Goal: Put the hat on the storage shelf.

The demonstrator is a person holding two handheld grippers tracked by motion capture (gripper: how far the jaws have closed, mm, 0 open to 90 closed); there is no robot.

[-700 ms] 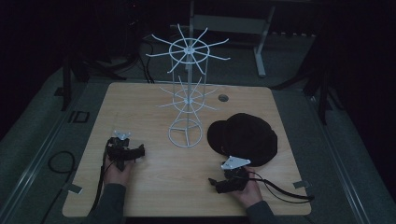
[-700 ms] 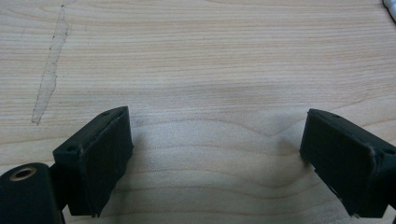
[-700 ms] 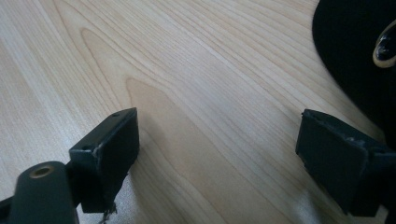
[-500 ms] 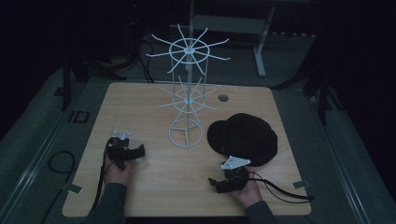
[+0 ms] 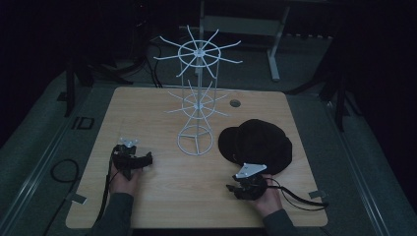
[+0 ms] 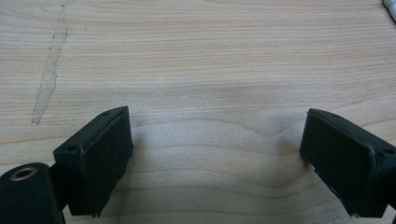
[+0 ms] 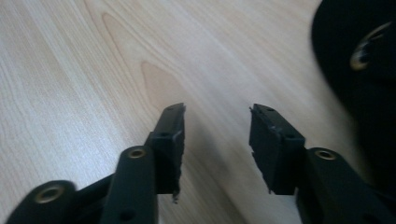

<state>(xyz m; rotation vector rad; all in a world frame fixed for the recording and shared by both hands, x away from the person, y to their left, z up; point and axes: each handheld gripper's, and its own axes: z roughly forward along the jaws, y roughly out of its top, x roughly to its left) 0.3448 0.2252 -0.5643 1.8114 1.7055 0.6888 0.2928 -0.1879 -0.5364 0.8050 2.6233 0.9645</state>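
A black cap [image 5: 255, 142] lies on the wooden table [image 5: 167, 201] at the right. In the right gripper view the cap [image 7: 359, 93] fills the upper right, with a brass eyelet on it. My right gripper [image 5: 230, 188] rests low on the table just in front of the cap, apart from it. Its jaws [image 7: 217, 112] stand open over bare wood. My left gripper [image 5: 147, 159] rests on the table at the left, pointing toward the rack. Its jaws [image 6: 217, 126] are spread wide with nothing between them.
A white wire display rack [image 5: 196, 98] with two tiers of spokes stands mid-table on a ring base [image 5: 195, 141]. A small round hole [image 5: 235, 103] sits behind it. Cables trail off the front edge from both grippers. A metal stand [image 5: 275, 44] is beyond the table.
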